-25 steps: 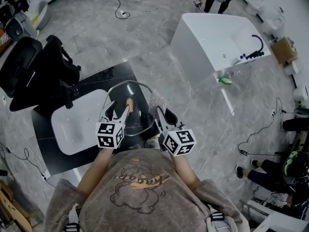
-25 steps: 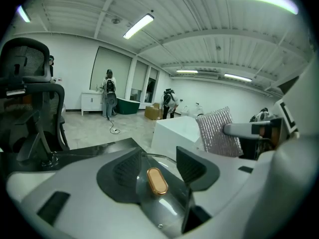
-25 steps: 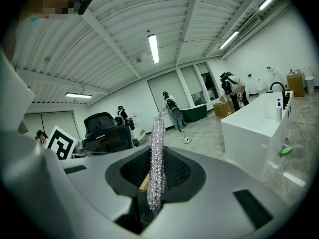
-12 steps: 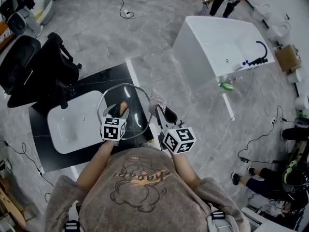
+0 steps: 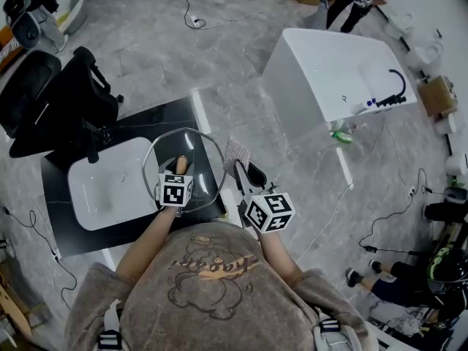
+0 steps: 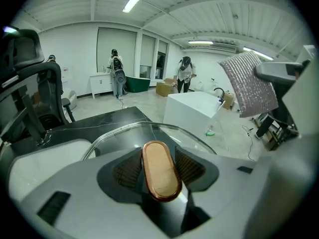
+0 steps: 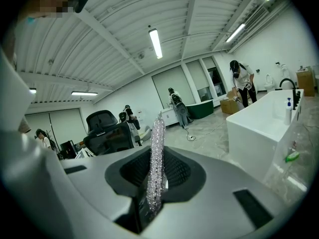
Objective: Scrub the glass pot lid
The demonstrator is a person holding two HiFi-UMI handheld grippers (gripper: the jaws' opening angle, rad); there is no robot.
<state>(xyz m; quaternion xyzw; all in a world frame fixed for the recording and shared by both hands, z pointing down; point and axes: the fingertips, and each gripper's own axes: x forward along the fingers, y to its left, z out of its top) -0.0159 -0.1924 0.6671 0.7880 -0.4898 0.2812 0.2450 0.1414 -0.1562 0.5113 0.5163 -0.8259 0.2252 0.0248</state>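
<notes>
Glass pot lid [image 5: 206,165], near rim hidden behind left hand-held gripper [image 5: 179,169]

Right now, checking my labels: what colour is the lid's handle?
The handle is tan, copper-rimmed; best in left gripper view.

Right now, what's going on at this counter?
A person works a tool in each hand. The left tool clamps the knob of the glass pot lid at the black counter, beside the white sink; its jaws just opened slightly, knob between them. The right tool pinches a silvery scrub cloth, held clear of the glass.
</notes>
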